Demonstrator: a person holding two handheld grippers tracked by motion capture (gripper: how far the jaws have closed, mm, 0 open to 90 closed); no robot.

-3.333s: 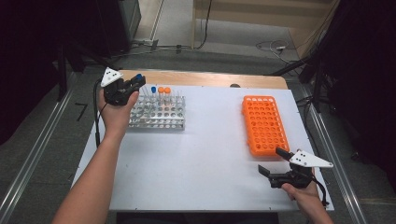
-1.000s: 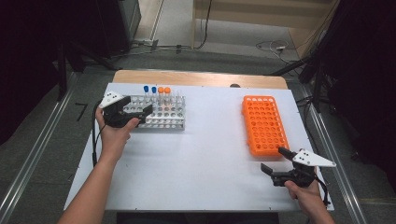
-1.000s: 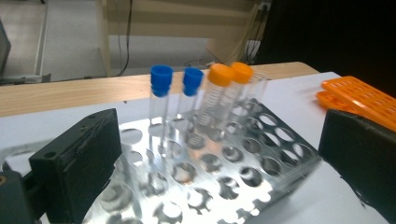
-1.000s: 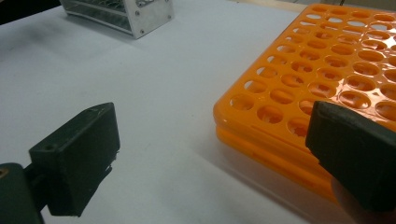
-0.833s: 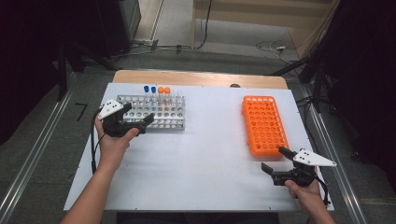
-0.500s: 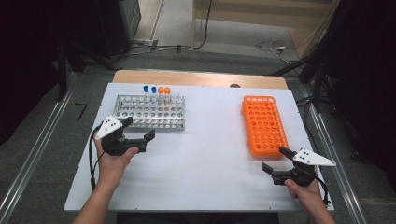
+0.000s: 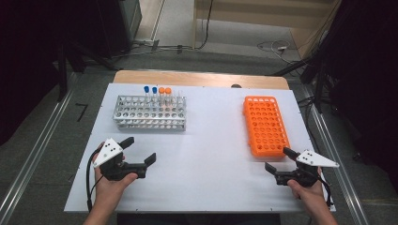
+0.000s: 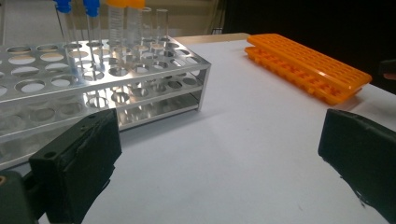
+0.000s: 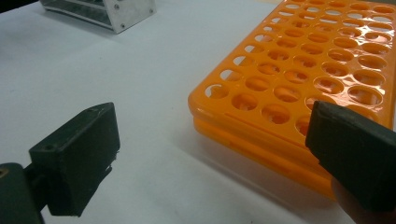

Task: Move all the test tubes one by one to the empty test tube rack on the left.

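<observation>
High view: the metal test-tube rack [image 7: 150, 112] stands on the far left part of the white table [image 7: 206, 173] and serves as landmark. Along its far edge stand four capped tubes, two blue-capped tubes [image 7: 150, 90] and two orange-capped tubes [image 7: 164, 91], side by side. Well apart to its right lies one orange tube rack [image 7: 265, 124], every hole bare. The left gripper [image 7: 139, 152] is held by the person's left hand [image 7: 112, 180] on the near side of the metal rack, apart from it, its jaws spread wide and holding nothing. The right gripper [image 7: 278, 159] sits far to the right of the metal rack, just at the near end of the orange rack, jaws likewise parted and bare.

Left gripper view: here the metal rack [image 8: 107, 79] shows what the high view cannot: three perforated tiers, and besides the capped tubes two clear uncapped tubes [image 8: 154, 28] standing just right of the orange caps [image 8: 123, 3]. The two blue caps [image 8: 77, 4] are at the top left. The orange rack [image 8: 308, 67] lies beyond, to the rack's right. The jaws stand wide apart with only table between them.

Right gripper view: the orange rack [image 9: 308, 79] is close up, made of two stacked layers, its near corner between the wide-open jaws, untouched as far as can be seen. One corner of the metal rack [image 9: 116, 11] shows at the top left.
</observation>
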